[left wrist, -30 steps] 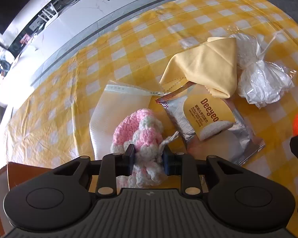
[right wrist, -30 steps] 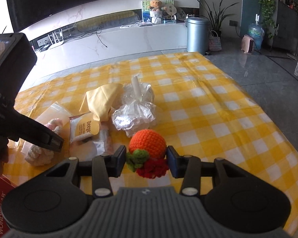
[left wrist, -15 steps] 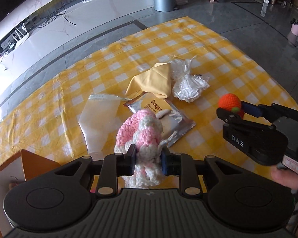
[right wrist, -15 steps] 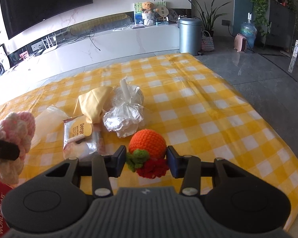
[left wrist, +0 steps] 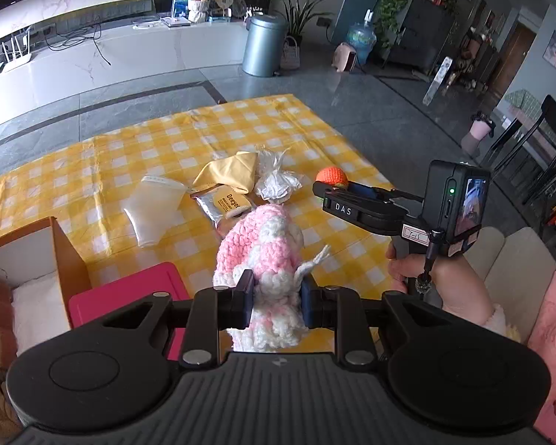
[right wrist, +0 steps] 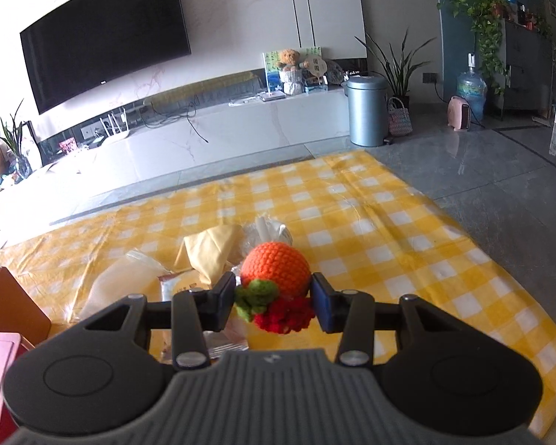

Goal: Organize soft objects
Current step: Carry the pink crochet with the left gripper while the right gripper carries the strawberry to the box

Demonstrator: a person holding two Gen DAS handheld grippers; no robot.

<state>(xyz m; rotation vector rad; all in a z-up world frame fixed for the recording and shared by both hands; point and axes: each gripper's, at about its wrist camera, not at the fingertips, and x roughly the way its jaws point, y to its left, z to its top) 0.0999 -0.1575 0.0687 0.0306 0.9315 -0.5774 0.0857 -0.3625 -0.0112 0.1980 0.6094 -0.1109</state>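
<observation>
Two claws above a floor mat, each carrying one soft item. The left claw (left wrist: 276,298) is shown clenched on a pink-and-white crocheted yarn toy (left wrist: 263,256), which is gripped near its lower part and held clear of the yellow-and-white checked cloth (left wrist: 148,148) spread on the floor. The right claw (right wrist: 274,302) is shown clenched on an orange crocheted ball with green leaves and a red frill (right wrist: 276,278), the pads being pressed against its two sides; it too is held above the cloth.

Near the middle of the cloth a folded yellow fabric square (left wrist: 229,172), a crumpled clear plastic bag (left wrist: 276,183), a silver snack packet with a yellow label (left wrist: 224,205) and a translucent flat pouch (left wrist: 154,209) are left lying close together. An open brown cardboard box with white padding inside (left wrist: 37,278) stands at the cloth's near left corner, beside a pink flat lid (left wrist: 129,296).

Both toys are judged to be lifted for carrying toward this box, each being pinched across its soft bulk so that the yarn yields without slipping.
</observation>
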